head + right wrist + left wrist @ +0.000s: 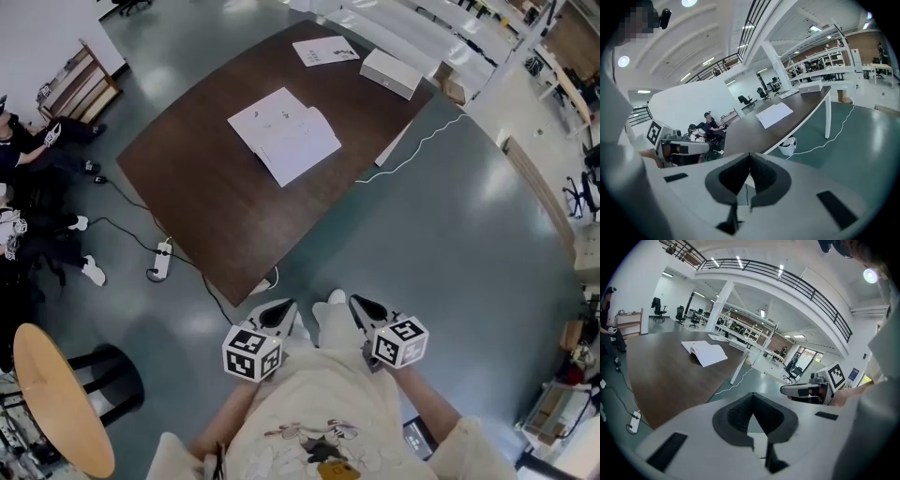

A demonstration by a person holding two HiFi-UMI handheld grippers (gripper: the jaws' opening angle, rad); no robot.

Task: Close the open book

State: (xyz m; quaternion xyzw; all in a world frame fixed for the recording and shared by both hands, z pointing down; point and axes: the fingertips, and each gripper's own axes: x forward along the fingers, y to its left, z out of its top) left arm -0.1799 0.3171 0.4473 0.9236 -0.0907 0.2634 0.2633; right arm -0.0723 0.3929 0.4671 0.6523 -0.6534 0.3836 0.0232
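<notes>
The open book (283, 137) lies flat with white pages up on the dark brown table (216, 206), far ahead of both grippers. It also shows as the open book (704, 353) in the left gripper view and as the book (774, 115) in the right gripper view. My left gripper (280, 310) and right gripper (362, 305) are held close to the person's body, short of the table's near corner, side by side. Both are shut with nothing between the jaws. The left gripper (752, 397) sees the right one (806, 391) beside it; the right gripper (749, 158) sees the left one (684, 147).
A loose sheet (325, 50) and a white box (391, 72) lie at the table's far end. A white cable (422, 142) and a power strip (163, 260) run over the floor. A round wooden stool (58, 398) stands at the left, and seated people (19, 141) are further left.
</notes>
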